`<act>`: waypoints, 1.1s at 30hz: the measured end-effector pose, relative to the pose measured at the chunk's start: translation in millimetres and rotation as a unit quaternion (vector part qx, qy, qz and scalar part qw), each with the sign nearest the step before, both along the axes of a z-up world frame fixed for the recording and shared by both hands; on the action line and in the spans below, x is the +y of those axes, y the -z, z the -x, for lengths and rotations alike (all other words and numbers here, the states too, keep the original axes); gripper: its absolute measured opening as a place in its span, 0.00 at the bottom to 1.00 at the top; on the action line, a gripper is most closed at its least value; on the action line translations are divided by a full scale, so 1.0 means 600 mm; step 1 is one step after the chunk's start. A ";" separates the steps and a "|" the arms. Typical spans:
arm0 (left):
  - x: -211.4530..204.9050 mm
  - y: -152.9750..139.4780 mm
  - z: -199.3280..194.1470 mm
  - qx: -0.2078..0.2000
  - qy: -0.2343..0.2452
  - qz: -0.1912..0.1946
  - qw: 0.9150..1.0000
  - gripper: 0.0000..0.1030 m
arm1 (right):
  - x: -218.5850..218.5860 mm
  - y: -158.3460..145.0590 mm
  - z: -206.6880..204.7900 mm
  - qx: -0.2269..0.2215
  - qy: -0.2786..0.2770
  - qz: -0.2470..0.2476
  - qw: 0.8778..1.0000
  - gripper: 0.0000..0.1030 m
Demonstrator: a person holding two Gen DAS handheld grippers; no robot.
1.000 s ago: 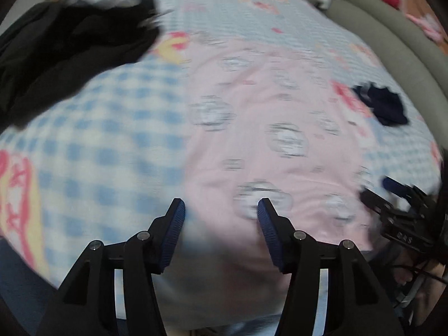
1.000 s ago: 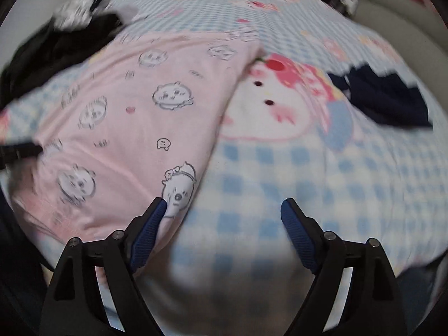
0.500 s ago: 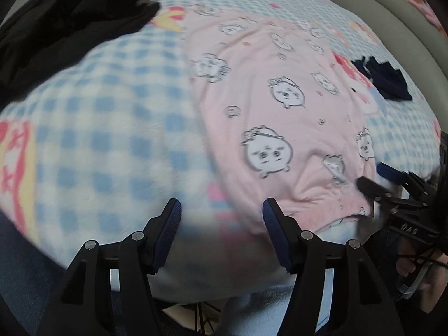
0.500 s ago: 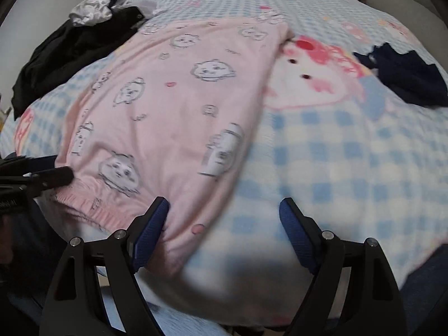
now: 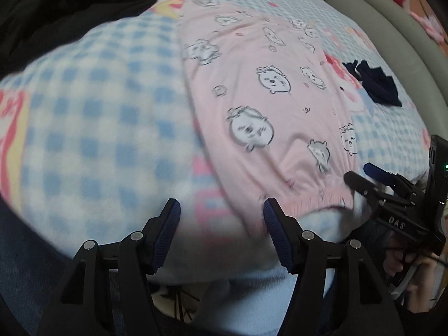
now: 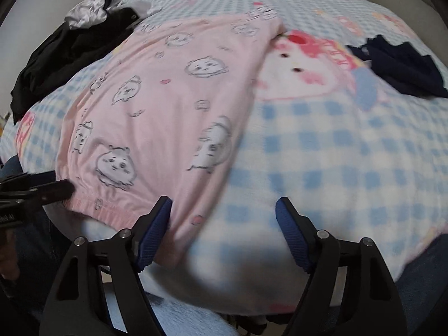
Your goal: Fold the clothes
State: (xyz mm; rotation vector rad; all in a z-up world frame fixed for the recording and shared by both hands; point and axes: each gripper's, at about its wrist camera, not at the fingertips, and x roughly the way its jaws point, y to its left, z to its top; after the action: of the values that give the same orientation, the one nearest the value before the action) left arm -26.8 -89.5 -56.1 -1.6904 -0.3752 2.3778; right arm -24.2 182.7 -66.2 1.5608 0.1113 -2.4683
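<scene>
Pink pyjama trousers printed with cartoon faces lie flat on a blue checked blanket, elastic waistband toward me at the bed's near edge. My left gripper is open, hovering just off the waistband's left corner, its right pad close to the cloth. My right gripper is open at the waistband's right corner, its left pad beside the pink hem. Nothing is between either pair of fingers. Each gripper shows at the edge of the other's view.
A pile of black clothes with a white satin piece lies at the far left. A dark navy garment lies on the right. A grey padded bed frame runs along the right side.
Both grippers have pulled back toward the near edge of the bed, away from the middle of the trousers. The whole waistband now shows. Both stayed open.
</scene>
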 end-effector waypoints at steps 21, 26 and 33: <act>0.023 -0.050 0.064 0.083 -0.010 -0.030 0.996 0.61 | -0.011 -0.068 0.038 0.023 -0.016 0.045 0.999 0.75; 0.014 0.028 0.034 0.023 -0.013 -0.027 0.999 0.61 | -0.013 -0.025 0.037 -0.012 -0.015 0.047 0.999 0.75; -0.001 -0.001 0.005 0.029 -0.004 -0.070 0.997 0.75 | 0.010 -0.015 0.011 -0.018 -0.002 0.068 0.997 0.75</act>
State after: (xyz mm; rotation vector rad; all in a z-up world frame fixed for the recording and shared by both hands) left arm -29.8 -90.4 -55.7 -1.5581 -0.5256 2.3408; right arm -30.9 188.7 -56.9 1.5457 -0.0591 -2.3872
